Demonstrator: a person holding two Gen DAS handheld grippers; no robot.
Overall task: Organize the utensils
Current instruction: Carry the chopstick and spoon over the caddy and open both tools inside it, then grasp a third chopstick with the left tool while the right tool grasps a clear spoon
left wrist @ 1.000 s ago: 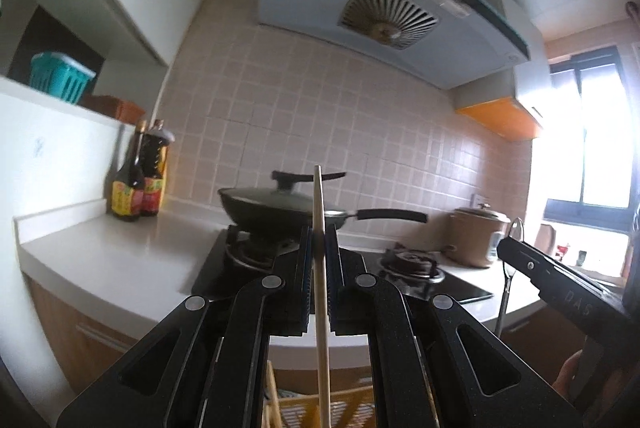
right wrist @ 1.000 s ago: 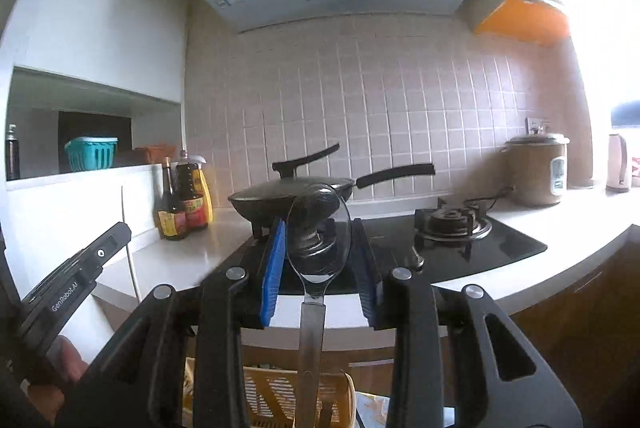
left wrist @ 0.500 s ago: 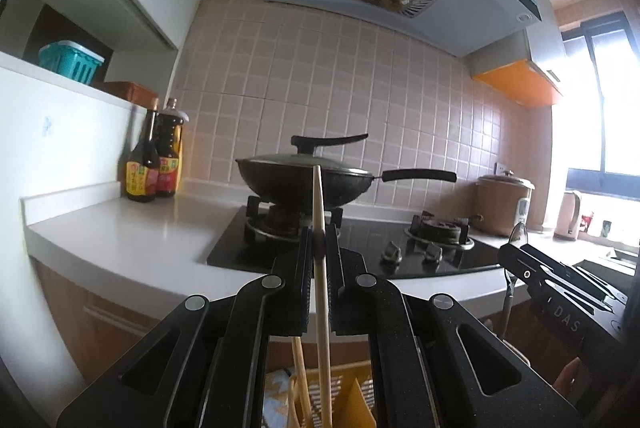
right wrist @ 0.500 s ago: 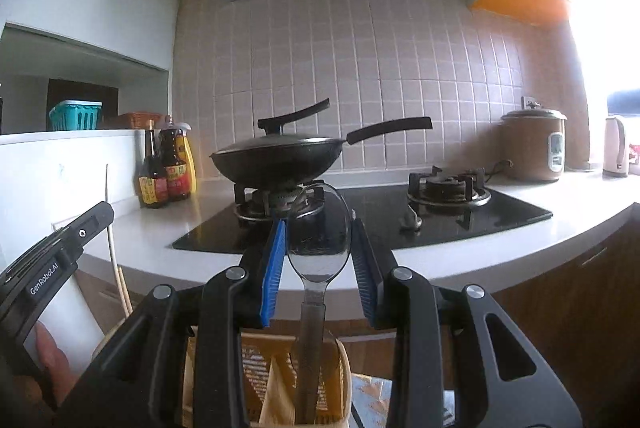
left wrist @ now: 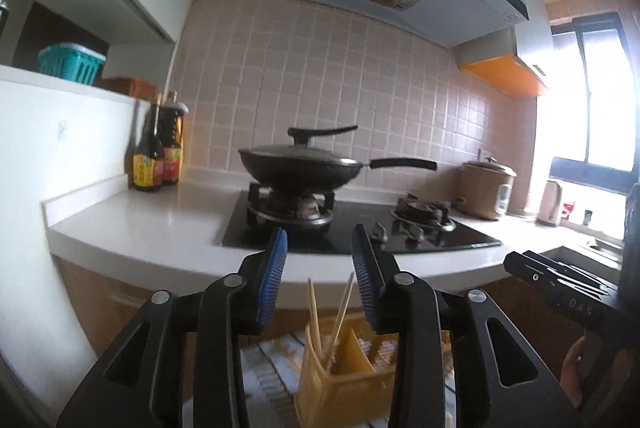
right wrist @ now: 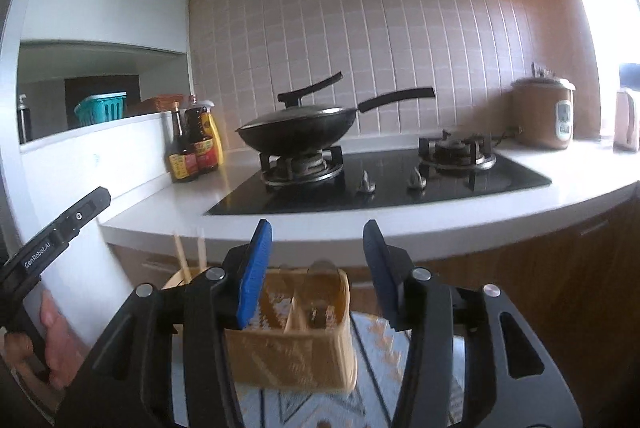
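A yellow divided utensil basket (left wrist: 340, 384) stands below both grippers; it also shows in the right wrist view (right wrist: 296, 344). Two wooden chopsticks (left wrist: 314, 308) stand in its left compartment and show in the right wrist view (right wrist: 182, 260) too. A metal spoon (right wrist: 318, 284) stands in the compartment under my right gripper. My left gripper (left wrist: 320, 248) is open and empty above the chopsticks. My right gripper (right wrist: 316, 240) is open and empty above the spoon.
A white counter (left wrist: 160, 228) holds a black gas hob (right wrist: 380, 184) with a lidded wok (left wrist: 300, 168), sauce bottles (left wrist: 158, 156) and a rice cooker (right wrist: 544, 112). A patterned mat (right wrist: 372, 388) lies under the basket. A teal basket (left wrist: 72, 64) sits on a ledge.
My left gripper opened and let the chopstick go into the basket. My right gripper opened and let the spoon go into the basket. Both grippers moved lower.
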